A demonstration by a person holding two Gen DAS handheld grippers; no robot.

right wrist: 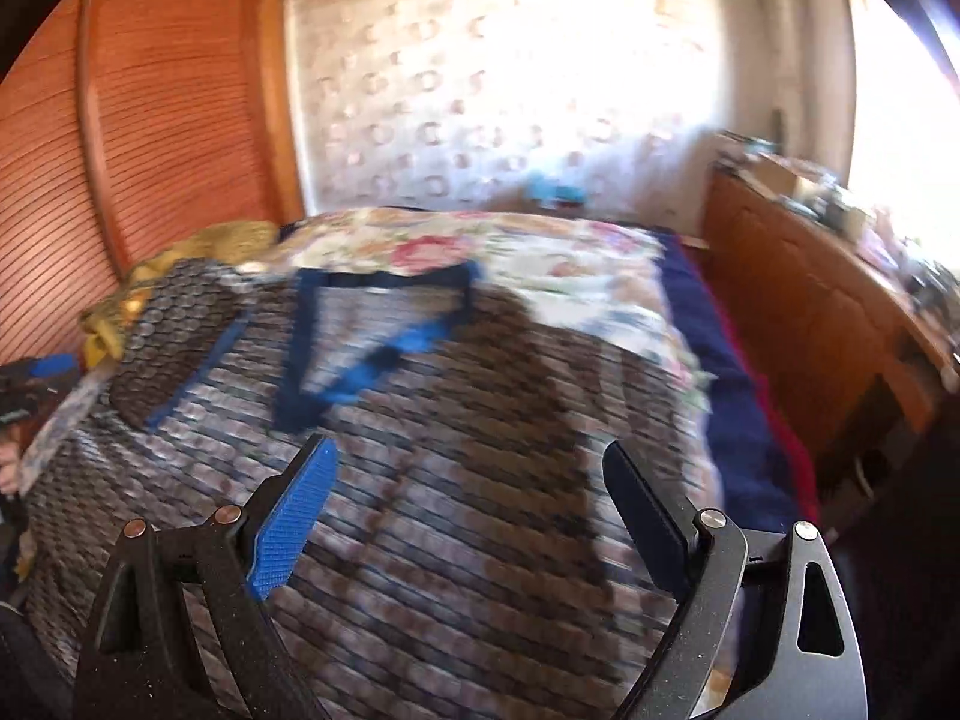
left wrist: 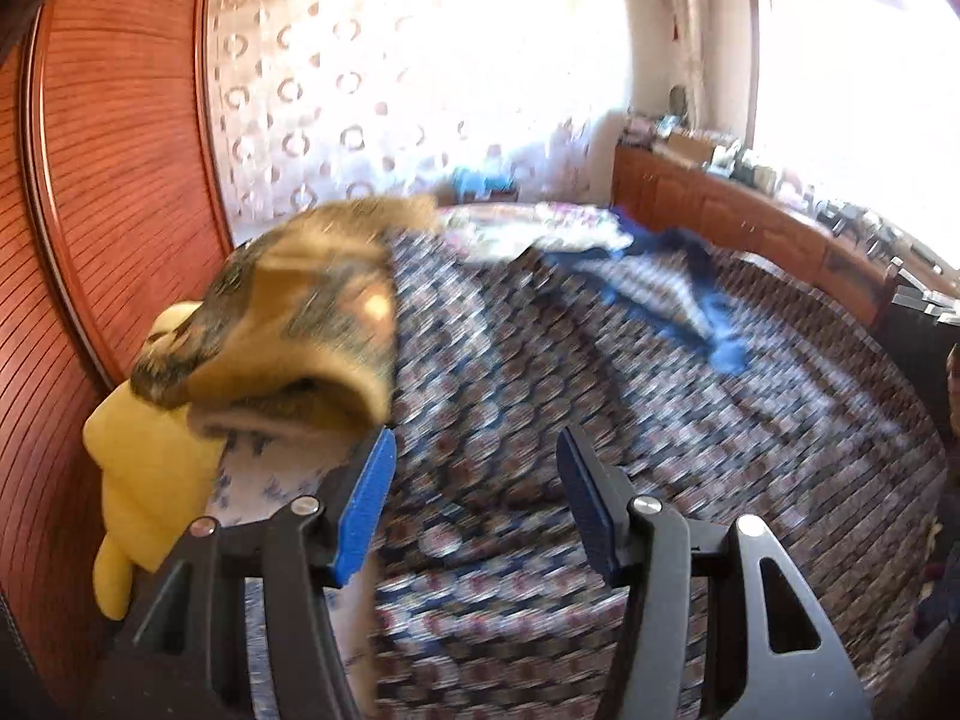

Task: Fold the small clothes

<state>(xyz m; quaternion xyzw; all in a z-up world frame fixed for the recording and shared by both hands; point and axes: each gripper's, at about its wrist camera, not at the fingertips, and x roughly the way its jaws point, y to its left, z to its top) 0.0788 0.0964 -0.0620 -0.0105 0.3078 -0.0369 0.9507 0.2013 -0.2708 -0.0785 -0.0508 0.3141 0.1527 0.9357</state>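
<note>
A small striped garment with blue trim [left wrist: 660,294] lies spread on the patterned bedspread [left wrist: 600,450], well ahead of my left gripper [left wrist: 475,441]. That gripper is open with nothing between its blue pads. Just left of it is a pile of folded clothes: a brown patterned piece [left wrist: 288,324] on top, then a yellow one [left wrist: 144,480] and a white printed one [left wrist: 264,480]. In the right wrist view the blue-trimmed garment [right wrist: 372,336] lies ahead and left of my right gripper [right wrist: 468,450], which hovers wide open and empty over the bedspread [right wrist: 480,570]. Both views are motion-blurred.
A wooden wardrobe [left wrist: 108,180] stands close on the left of the bed. A cluttered wooden dresser [right wrist: 810,312] runs along the right. A floral sheet [right wrist: 480,246] covers the far end of the bed, and a navy blanket edge [right wrist: 738,420] hangs on its right side.
</note>
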